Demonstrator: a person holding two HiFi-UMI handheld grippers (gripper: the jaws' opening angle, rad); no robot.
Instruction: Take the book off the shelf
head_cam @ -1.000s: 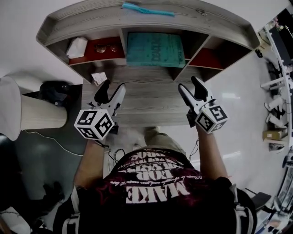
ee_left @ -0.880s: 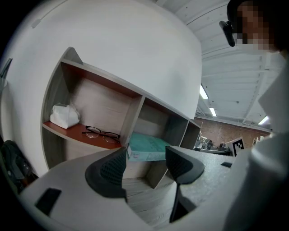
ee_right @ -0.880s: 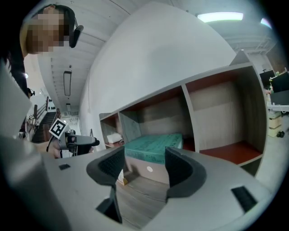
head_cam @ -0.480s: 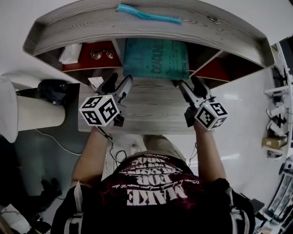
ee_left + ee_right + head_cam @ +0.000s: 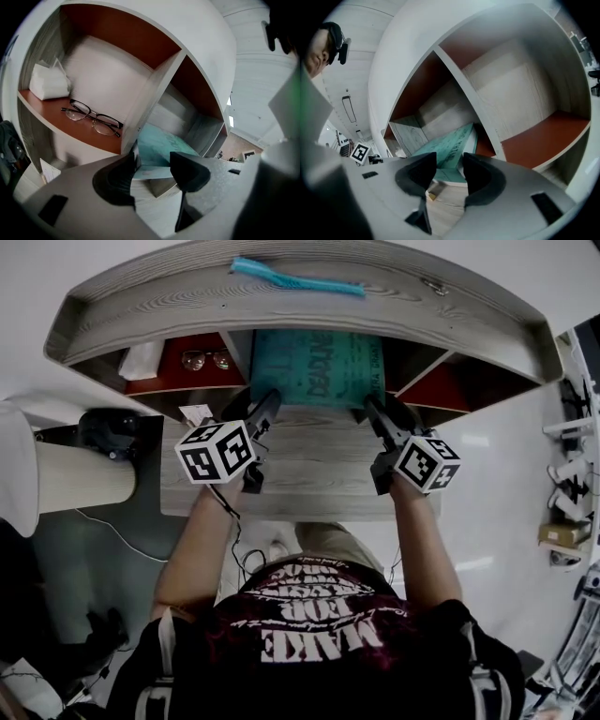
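Right gripper (image 5: 450, 163) astride flat teal book (image 5: 449, 140)

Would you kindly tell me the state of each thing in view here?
Teal book: lying flat in the shelf unit's middle compartment, not yet gripped.
Left gripper: open, jaws just been closing, book corner between them.
Right gripper: open, jaws just been closing, book corner between them.
Glasses: resting on the red shelf.

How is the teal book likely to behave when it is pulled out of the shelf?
The book looks thin, with a slim white page edge, so it is probably light and may flex if held by one corner. It seems to lean back in the shelf, so its near edge would likely slide out over the smooth wood.
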